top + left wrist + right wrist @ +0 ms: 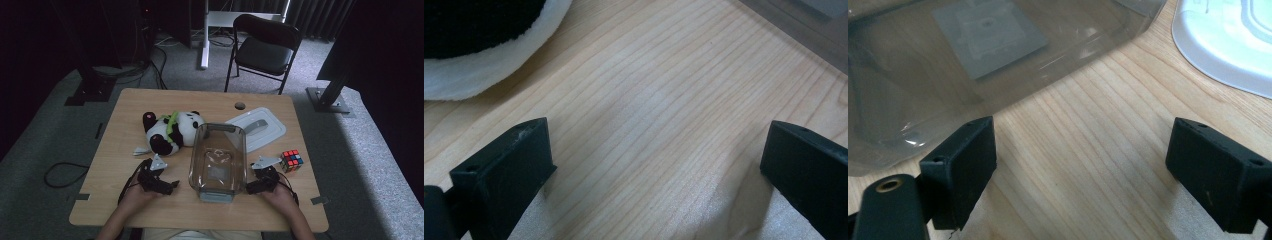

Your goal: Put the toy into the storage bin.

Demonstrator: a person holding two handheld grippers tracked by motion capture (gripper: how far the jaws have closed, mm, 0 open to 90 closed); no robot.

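Tools first: from the high view, your left tool [159, 181] rests on the table [130, 100] just left of the clear container [218, 159], and your right tool [262, 182] sits just right of it, both near the container's near end. Neither carries anything. The container stands upright in the middle of the table with nothing visible inside but what looks like a label on its floor. Its pale lid [256, 128] lies apart, beyond and to the right, beside the far right corner of the container. The panda plush [171, 131] lies on its side to the left of the container, close to its far left corner, and the puzzle cube [291, 160] sits to the right, near your right tool.

Along the left tool [659, 160], the jaws stand wide apart over bare wood, with nothing between them. The panda plush [484, 45] shows at the upper left, near but not touched.

Along the right tool [1083, 170], the jaws are likewise spread with only wood between them. The clear container [973, 65] lies just beyond the left jaw, and the lid [1223, 45] at the upper right.

Judging by this layout, you are at the start: the lid is already off, but nothing has gone into the container. If packing is the work, the plush and the cube are left to load, and the lid is left to fit.
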